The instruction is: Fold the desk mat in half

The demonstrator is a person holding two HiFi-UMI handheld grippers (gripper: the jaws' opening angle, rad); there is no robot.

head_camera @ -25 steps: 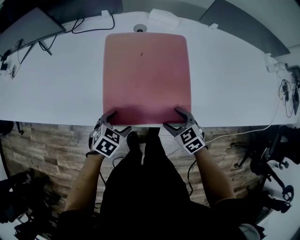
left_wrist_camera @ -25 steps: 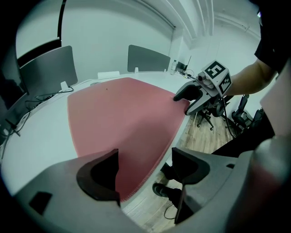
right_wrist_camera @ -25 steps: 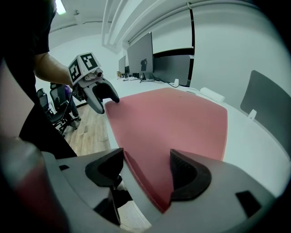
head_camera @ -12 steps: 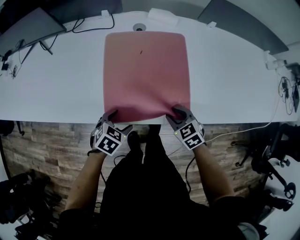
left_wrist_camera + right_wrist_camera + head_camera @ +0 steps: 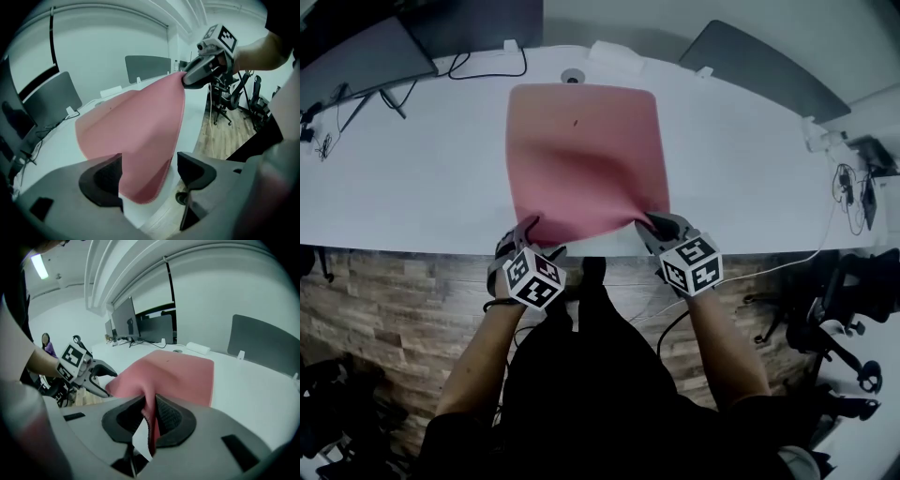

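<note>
Two rounded corners of pink stitched mat (image 5: pixel 581 159), 6 o'clock: right gripper (image 5: pixel 653 223), jaws just closing, pinches one; left gripper (image 5: pixel 529 231), jaws spread, straddles other.

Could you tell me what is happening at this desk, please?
A person is starting to fold the pink mat on the white desk. The right tongs have just been closing and now pinch the mat's near right corner, holding it raised off the desk. The left tongs stand open with the near left corner between them, not yet gripped. The mat's far edge lies on the desk.
</note>
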